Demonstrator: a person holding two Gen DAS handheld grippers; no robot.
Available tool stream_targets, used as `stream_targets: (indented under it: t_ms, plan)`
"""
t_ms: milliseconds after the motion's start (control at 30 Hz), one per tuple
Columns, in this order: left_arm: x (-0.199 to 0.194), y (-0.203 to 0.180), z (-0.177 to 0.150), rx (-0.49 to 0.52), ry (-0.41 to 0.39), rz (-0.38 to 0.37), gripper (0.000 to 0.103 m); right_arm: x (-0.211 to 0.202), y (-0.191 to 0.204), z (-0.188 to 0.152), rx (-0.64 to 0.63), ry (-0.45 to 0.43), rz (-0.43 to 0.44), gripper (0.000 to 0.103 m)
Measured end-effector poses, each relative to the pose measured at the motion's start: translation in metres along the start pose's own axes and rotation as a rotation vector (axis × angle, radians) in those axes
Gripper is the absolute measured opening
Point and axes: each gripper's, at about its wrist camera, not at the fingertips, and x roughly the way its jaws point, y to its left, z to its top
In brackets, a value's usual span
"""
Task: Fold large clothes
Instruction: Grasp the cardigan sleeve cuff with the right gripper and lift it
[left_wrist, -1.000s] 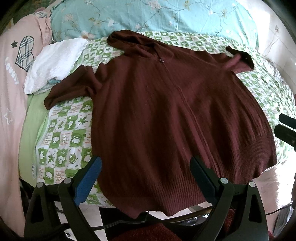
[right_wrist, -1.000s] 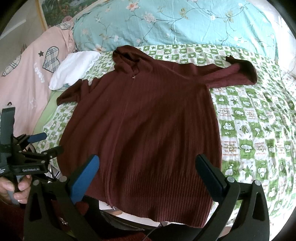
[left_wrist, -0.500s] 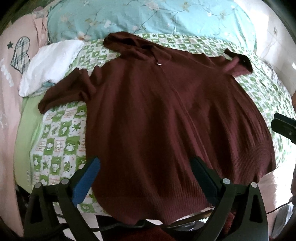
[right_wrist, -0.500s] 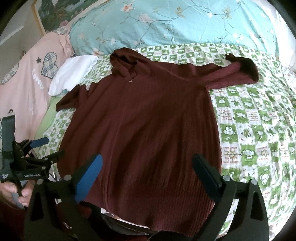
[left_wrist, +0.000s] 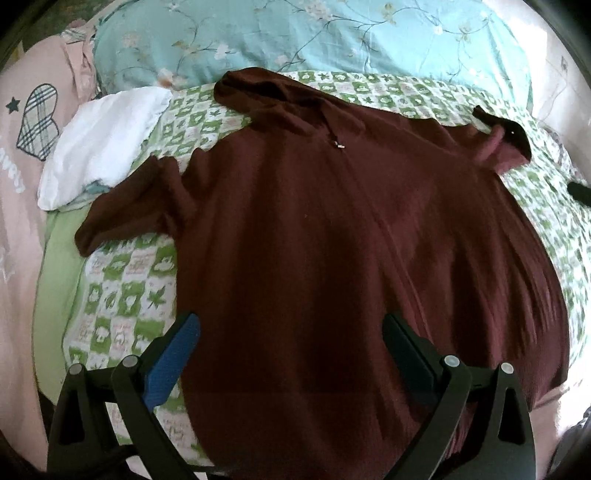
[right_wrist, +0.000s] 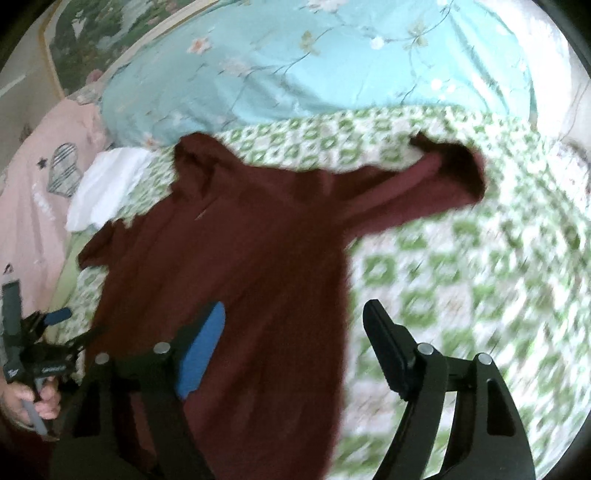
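Note:
A dark maroon hooded sweater (left_wrist: 332, 240) lies spread flat, front up, on a green-and-white checked bedspread (left_wrist: 125, 288), hood toward the pillow and both sleeves out to the sides. My left gripper (left_wrist: 291, 328) is open and empty above the sweater's lower body. My right gripper (right_wrist: 295, 314) is open and empty over the sweater's right side edge (right_wrist: 343, 288), below the right sleeve (right_wrist: 424, 184). The left gripper also shows in the right wrist view (right_wrist: 48, 332), held in a hand. The right wrist view is blurred.
A light blue floral pillow (left_wrist: 314, 33) lies at the head of the bed. A white folded cloth (left_wrist: 103, 136) and a pink fabric with a plaid heart (left_wrist: 33, 122) sit at the left. A light green sheet edge (left_wrist: 55, 266) runs along the left.
Both grippers have moved forward over the bed. The right gripper has swung right and toward the right sleeve, with motion blur. Both stay open and the sweater has not moved.

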Motion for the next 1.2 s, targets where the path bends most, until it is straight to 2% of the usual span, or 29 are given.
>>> stream_targets:
  t_ms: [133,267,367,433,500,633,667,733,767,800,833,933,1000,1067,1200]
  plan:
    - [0.011,0.001,0.016,-0.017,0.001,-0.021,0.099,0.017,-0.029,0.044,-0.035,-0.034,-0.047,0.076]
    - [0.028,0.003,0.033,-0.046,0.028,-0.031,0.099,0.052,-0.069,0.094,-0.024,-0.035,-0.101,0.063]
    - [0.04,0.003,0.044,-0.058,0.042,-0.024,0.099,0.084,-0.1,0.129,-0.007,-0.029,-0.131,0.058]
    - [0.049,0.003,0.051,-0.063,0.049,-0.021,0.099,0.107,-0.118,0.151,-0.01,-0.021,-0.183,0.053]
    - [0.057,0.003,0.056,-0.069,0.054,-0.02,0.099,0.137,-0.135,0.171,-0.014,0.02,-0.225,0.05]
    - [0.072,0.004,0.066,-0.089,0.077,-0.025,0.099,0.19,-0.159,0.186,-0.04,0.132,-0.288,0.048]
    - [0.075,0.004,0.068,-0.096,0.08,-0.027,0.099,0.2,-0.163,0.186,-0.047,0.153,-0.305,0.044]
    - [0.081,0.006,0.071,-0.104,0.081,-0.031,0.099,0.215,-0.171,0.186,-0.045,0.187,-0.323,0.029]
    - [0.085,0.007,0.073,-0.107,0.083,-0.032,0.099,0.218,-0.174,0.186,-0.037,0.195,-0.33,0.011]
    - [0.088,0.008,0.075,-0.109,0.083,-0.033,0.099,0.218,-0.176,0.185,-0.022,0.194,-0.331,0.006]
    - [0.092,0.009,0.077,-0.111,0.084,-0.035,0.099,0.215,-0.176,0.185,-0.008,0.181,-0.324,0.006]
    - [0.098,0.015,0.079,-0.131,0.083,-0.047,0.099,0.189,-0.164,0.181,0.052,0.104,-0.241,0.006]
    - [0.101,0.018,0.079,-0.147,0.081,-0.06,0.099,0.168,-0.147,0.175,0.122,0.055,-0.121,0.005]
    - [0.1,0.023,0.078,-0.166,0.077,-0.073,0.099,0.15,-0.121,0.165,0.191,0.021,0.036,0.005]
    - [0.092,0.037,0.074,-0.204,0.05,-0.103,0.099,0.147,-0.046,0.142,0.274,0.024,0.317,0.005]
